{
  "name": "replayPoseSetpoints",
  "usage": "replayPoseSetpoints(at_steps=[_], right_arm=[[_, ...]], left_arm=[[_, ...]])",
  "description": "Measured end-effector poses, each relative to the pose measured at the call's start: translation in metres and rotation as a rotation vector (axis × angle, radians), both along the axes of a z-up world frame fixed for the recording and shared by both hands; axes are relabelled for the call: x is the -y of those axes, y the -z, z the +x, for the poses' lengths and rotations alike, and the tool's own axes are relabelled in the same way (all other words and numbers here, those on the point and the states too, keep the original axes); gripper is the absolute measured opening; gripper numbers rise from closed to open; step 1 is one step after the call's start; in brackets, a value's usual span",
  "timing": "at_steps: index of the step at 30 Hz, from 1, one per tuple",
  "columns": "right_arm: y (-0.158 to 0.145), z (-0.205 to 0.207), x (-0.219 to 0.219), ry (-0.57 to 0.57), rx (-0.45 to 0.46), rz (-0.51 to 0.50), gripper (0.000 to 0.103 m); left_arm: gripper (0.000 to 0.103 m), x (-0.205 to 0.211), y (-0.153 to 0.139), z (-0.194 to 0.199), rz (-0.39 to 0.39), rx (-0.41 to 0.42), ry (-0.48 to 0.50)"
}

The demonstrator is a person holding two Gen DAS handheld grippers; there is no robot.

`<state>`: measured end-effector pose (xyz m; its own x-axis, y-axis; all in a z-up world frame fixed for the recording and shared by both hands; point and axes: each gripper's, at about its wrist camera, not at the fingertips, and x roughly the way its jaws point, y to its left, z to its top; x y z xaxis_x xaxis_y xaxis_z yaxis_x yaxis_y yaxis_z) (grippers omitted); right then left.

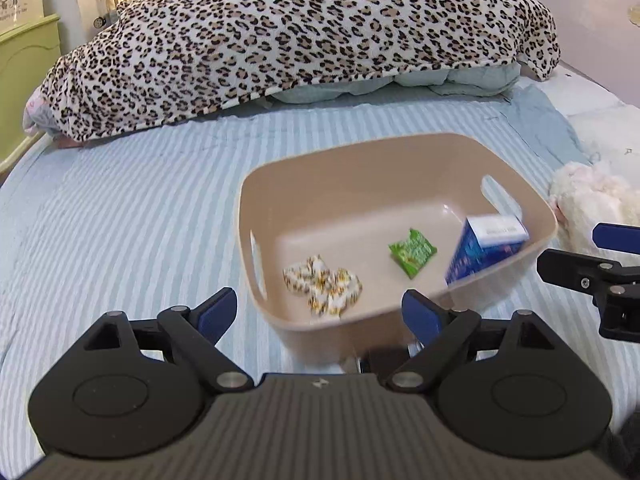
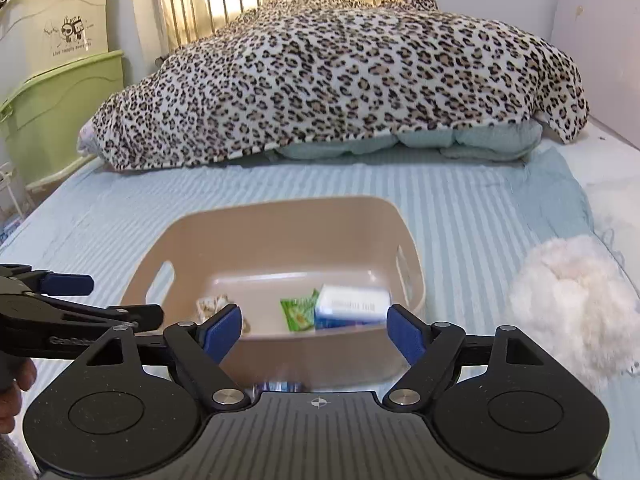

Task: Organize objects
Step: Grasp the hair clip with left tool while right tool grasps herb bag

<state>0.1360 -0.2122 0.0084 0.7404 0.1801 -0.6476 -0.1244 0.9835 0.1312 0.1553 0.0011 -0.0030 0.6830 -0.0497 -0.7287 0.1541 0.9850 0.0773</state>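
A beige plastic basket (image 1: 360, 160) sits on the striped blue bedsheet; it also shows in the right wrist view (image 2: 280, 216). Inside lie a blue and white carton (image 1: 484, 252), a green packet (image 1: 412, 252) and several white and yellow wrapped sweets (image 1: 324, 288). The right wrist view shows the carton (image 2: 352, 304), the packet (image 2: 298, 314) and the sweets (image 2: 212, 304). My left gripper (image 1: 320, 312) is open and empty at the basket's near rim. My right gripper (image 2: 314, 332) is open and empty just before the basket's near wall.
A leopard-print blanket (image 1: 300, 40) over a pale pillow fills the back of the bed. A white fluffy toy (image 2: 572, 304) lies right of the basket. Green and cream storage boxes (image 2: 60, 100) stand at the left beside the bed.
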Motion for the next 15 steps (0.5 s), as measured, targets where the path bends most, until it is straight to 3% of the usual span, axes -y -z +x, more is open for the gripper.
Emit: replayPoseSetpoints(at_steps=[2,15], right_arm=[[0.003,-0.008,0.0,0.002,-0.012,0.002,0.091],[0.048,-0.029,-0.006,0.004,-0.164,-0.009,0.094]], left_arm=[[0.09,-0.003,0.005,-0.01,0.002,-0.012,0.001],[0.09,-0.014,0.058,-0.041,-0.008,-0.13,0.02]])
